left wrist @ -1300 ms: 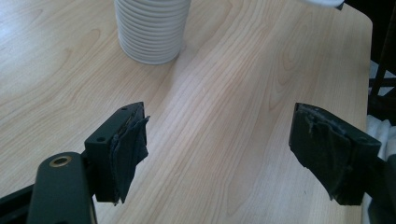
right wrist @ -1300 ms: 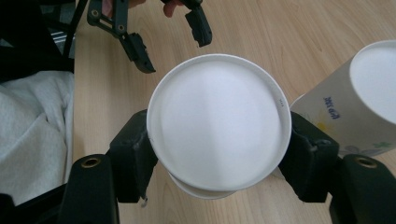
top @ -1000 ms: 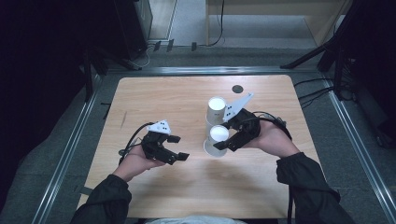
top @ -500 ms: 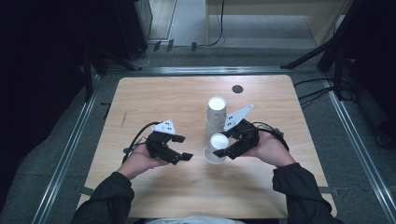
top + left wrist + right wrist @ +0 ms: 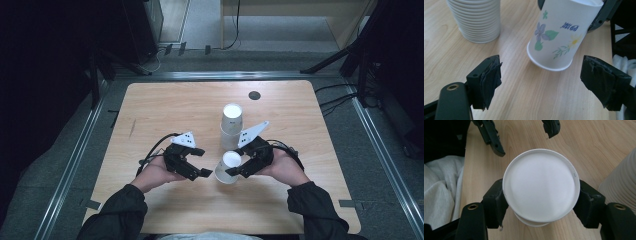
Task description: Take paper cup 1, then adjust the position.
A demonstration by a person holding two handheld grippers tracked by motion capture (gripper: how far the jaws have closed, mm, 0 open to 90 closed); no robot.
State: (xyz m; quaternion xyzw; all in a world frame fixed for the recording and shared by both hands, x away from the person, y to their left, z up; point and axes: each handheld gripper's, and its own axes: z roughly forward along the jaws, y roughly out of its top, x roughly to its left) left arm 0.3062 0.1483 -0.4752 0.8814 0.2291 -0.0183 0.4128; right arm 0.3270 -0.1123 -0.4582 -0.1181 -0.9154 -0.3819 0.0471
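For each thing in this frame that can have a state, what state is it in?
Flowered paper cup: upside down, tilted, lifted at one edge, clamped by the right gripper.
Stack of cups: upside down, upright on the table, untouched.
Right gripper: shut on the flowered paper cup.
Left gripper: open, its jaws have just been opening, nothing between the fingers, the cup just ahead.

Black grippers [image 5: 187,161], grey plates, seemingly dark-green sleeves [image 5: 120,212].
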